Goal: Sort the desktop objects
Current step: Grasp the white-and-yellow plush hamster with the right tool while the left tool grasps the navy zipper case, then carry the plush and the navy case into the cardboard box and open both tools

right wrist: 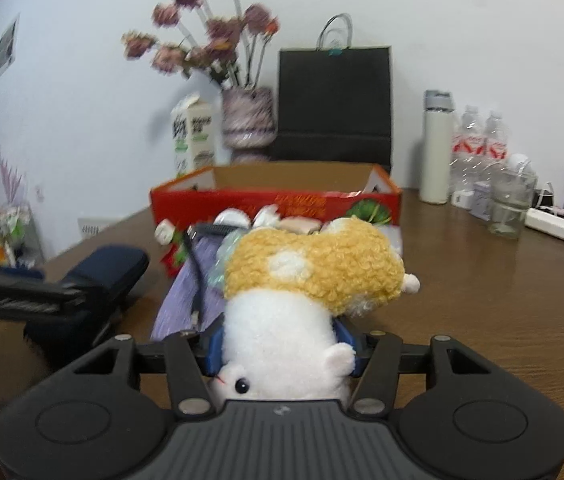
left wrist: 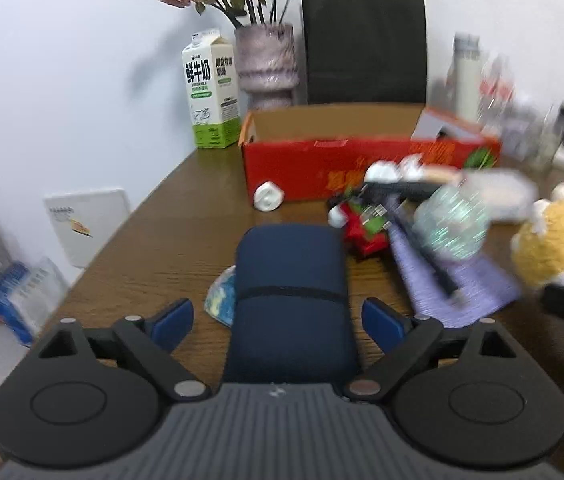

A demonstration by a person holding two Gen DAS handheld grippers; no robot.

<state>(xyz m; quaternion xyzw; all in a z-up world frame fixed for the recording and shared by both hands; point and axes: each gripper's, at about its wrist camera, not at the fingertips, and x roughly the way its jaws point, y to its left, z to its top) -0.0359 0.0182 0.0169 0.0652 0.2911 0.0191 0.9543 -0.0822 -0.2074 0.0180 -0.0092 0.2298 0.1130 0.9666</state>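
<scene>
Your right tool (right wrist: 280, 354) clenched on plush hamster (right wrist: 302, 280), held above brown wood bench (right wrist: 482, 300). Your left tool (left wrist: 278, 320) released, pads astride navy pouch (left wrist: 290, 280) without pressing. Clutter heap beside it. Red cardboard box (left wrist: 322, 164) open behind. Milk carton (left wrist: 210, 92), flower vase (left wrist: 266, 64), black paper bag (left wrist: 364, 44) against white wall.

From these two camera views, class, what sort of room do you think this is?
Probably an office or meeting room used as a workspace. A long wooden table carries a power strip with cables, bottled water and a thermos flask, and a black paper bag stands against a plain white wall.
</scene>
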